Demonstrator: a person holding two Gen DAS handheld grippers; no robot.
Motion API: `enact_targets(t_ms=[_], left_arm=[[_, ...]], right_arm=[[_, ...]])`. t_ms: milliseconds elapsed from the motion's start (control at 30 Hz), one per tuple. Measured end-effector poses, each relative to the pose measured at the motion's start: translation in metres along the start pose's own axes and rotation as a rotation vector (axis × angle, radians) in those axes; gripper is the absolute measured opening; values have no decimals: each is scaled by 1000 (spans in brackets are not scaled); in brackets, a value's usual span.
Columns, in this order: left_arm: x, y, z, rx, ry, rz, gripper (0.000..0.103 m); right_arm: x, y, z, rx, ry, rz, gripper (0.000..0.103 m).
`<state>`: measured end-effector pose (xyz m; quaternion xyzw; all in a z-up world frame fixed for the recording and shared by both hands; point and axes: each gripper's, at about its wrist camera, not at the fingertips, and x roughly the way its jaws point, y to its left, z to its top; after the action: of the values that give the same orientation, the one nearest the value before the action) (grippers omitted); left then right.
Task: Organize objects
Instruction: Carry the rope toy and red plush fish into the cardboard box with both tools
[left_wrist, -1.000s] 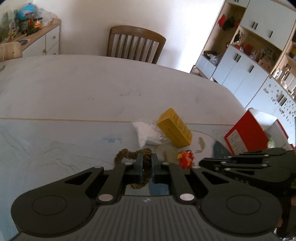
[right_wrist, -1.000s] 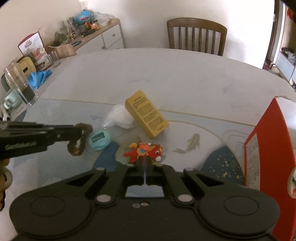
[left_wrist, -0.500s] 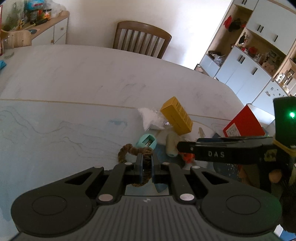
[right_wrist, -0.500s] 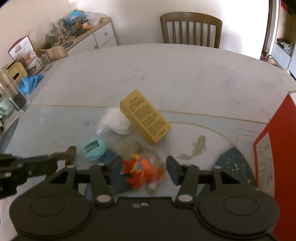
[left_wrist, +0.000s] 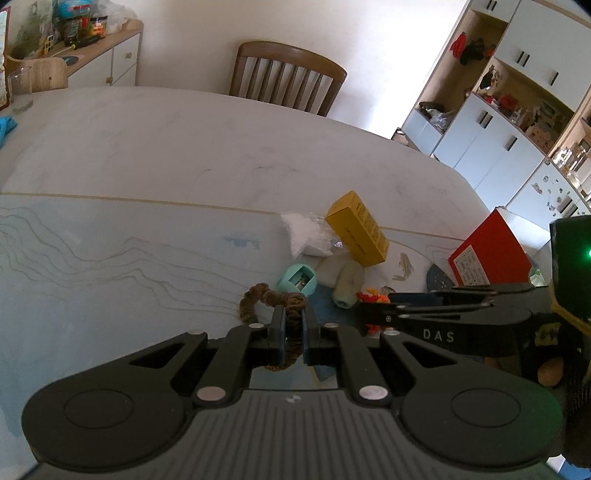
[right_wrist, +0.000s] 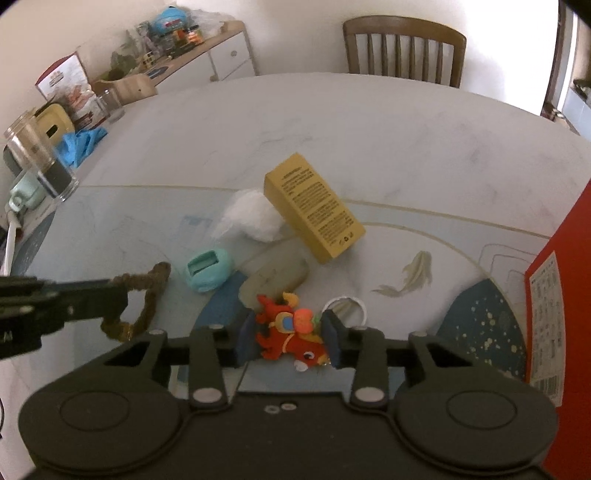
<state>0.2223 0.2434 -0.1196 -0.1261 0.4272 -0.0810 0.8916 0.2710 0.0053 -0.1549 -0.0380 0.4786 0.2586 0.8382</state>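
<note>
Jaws of left gripper (left_wrist: 293, 325) clamp brown loop (left_wrist: 271, 301); right gripper (right_wrist: 288, 338) jaws pinch red toy (right_wrist: 291, 334)

Right gripper (right_wrist: 289, 341) clamped on red toy (right_wrist: 290, 338).

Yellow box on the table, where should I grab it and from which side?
Across its long sides, from above: the yellow box lies flat and slanted, so turn the jaws to match. Probably toward its near end; the white bag crowds its far left side.

Left tongs (left_wrist: 293, 325) clamped shut, right tongs (right_wrist: 290, 338) closing, both angled downward
</note>
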Motion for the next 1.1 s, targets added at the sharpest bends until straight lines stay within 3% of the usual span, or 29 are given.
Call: enact_targets(t_ms=[467,767,1100], left_arm=[[-25,-22,-3,-11,12,-71,8],[-50,-70,0,78,19,-154,8],[-66,-136,9,168,7,-212,8]], right_arm=[[-61,5,-17,34,-21,16,27],[-118,-8,-29,93,-48,8,26],[-180,-46,-40,145,-135,-10,26]])
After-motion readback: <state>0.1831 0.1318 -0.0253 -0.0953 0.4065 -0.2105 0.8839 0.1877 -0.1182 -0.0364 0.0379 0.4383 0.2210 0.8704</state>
